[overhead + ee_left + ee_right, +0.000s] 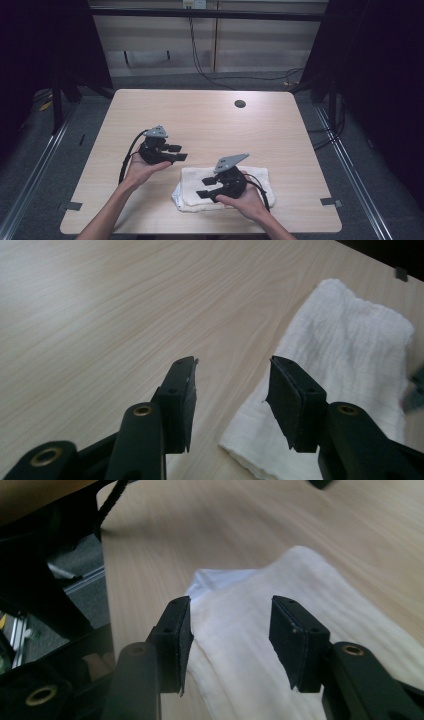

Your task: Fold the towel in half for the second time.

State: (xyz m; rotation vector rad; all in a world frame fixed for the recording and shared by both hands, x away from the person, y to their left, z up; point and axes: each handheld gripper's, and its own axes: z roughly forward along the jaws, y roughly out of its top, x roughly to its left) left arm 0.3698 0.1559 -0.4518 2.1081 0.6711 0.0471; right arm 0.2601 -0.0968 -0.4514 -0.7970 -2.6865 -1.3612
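A pale wooden desk [210,125] carries everything here, with a small dark round hole [240,104] near its far edge. Toward the near edge, right of centre, lies a folded white towel [257,177], flat on the wood, its near left corner slightly rumpled. The left gripper [179,152] is held over bare desk just left of the towel, its jaws apart with nothing between them; in the left gripper view the towel [345,365] lies ahead and to the right of those jaws. The right gripper [206,187] hangs over the towel's left part, jaws likewise apart and empty, and the right gripper view shows the cloth [280,630] directly beneath, though whether the jaws touch it is hard to tell.
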